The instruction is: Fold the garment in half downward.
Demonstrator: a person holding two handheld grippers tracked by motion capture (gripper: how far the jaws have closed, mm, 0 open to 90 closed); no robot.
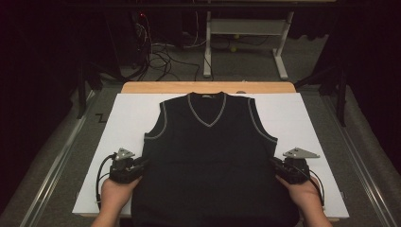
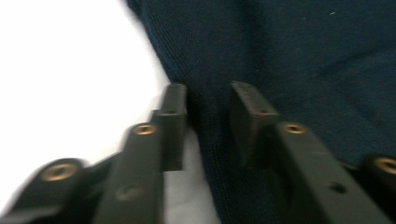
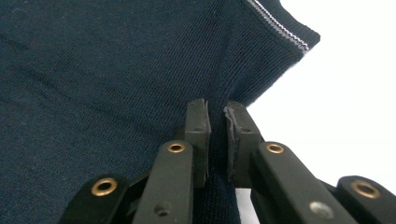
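Both claws pinch the side edges of a dark sleeveless vest (image 1: 213, 161) lying flat, front up, on a white board (image 1: 123, 118). Left claw (image 1: 142, 164) has its jaws nearly together, a fold of the vest's side seam standing between them, though a small gap leaves the bite uncertain. Right claw (image 3: 217, 109) is clamped on a ridge of knit just below the armhole trim (image 3: 280, 28). Judging by the weave, the vest is soft, light and limp, so it will sag and stretch; the seamed edges are the firmest hold. No readable labels or writing.
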